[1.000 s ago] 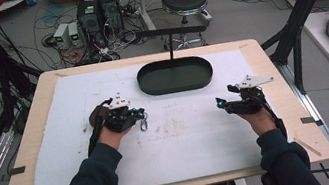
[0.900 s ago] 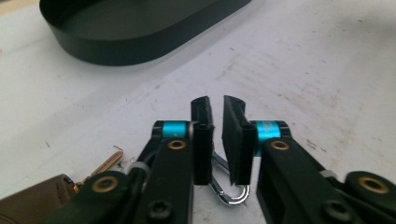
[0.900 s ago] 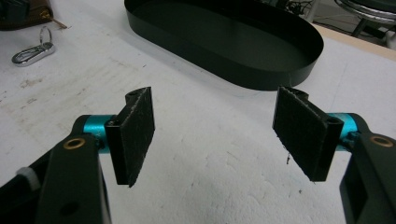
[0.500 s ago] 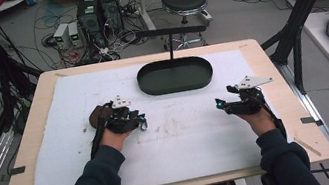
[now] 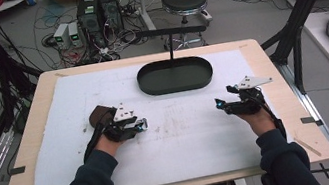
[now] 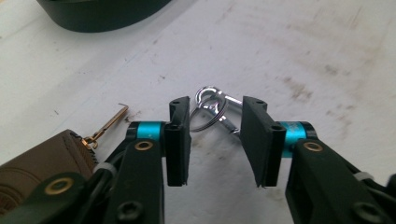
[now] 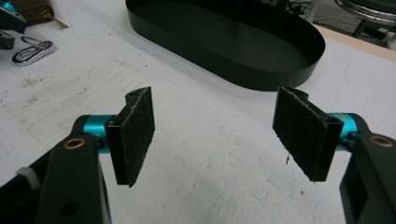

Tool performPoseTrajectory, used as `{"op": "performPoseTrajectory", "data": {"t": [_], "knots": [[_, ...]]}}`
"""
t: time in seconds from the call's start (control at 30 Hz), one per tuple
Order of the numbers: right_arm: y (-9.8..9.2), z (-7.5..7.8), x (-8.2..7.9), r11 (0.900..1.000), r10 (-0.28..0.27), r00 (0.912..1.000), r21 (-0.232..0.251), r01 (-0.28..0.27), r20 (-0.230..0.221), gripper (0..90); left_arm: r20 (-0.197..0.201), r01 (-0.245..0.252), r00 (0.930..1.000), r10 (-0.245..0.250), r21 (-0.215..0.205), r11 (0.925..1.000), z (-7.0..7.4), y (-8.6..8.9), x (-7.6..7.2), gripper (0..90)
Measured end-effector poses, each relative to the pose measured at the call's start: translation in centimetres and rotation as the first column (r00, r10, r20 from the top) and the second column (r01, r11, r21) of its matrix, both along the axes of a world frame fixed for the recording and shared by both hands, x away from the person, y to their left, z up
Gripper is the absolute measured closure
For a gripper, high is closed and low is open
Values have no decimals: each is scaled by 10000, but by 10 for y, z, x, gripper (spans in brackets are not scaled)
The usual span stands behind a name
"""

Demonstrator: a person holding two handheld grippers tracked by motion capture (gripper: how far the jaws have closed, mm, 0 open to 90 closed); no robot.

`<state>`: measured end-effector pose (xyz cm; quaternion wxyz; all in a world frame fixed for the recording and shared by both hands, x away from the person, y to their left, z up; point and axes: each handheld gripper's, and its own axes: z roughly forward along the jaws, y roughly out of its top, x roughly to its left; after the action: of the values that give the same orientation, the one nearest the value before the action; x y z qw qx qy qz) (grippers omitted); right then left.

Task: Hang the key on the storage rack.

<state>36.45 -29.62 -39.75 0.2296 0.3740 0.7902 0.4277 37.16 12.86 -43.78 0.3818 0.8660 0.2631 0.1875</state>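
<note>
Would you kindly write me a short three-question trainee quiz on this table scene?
1. True or false: the left gripper is clamped on the silver carabiner clip.
2. Which gripper stands nearer the brown pouch: A left, B right?
3. What shape is the black tray?

Key: 1 false, its jaws have just opened and stand apart around the clip and its key ring. 2 A. 3 oval.

No text, label or number is legible — anywhere.
</note>
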Motion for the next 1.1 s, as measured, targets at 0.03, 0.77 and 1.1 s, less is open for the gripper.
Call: {"op": "performPoseTrajectory", "data": {"t": [0.03,0.77,1.1], "knots": [[0,0,0,10000,0,10000,0,0,0,300,0,0,10000,0,0,10000,0,0,0,677],[0,0,1,10000,-13,10000,16,13,0,300,-185,22,9998,-19,164,9999,-4,-10,9,857],[0,0,1,10000,-43,10000,42,43,-12,300,-622,-412,9973,383,-467,9981,-1,-6,12,879]]}}
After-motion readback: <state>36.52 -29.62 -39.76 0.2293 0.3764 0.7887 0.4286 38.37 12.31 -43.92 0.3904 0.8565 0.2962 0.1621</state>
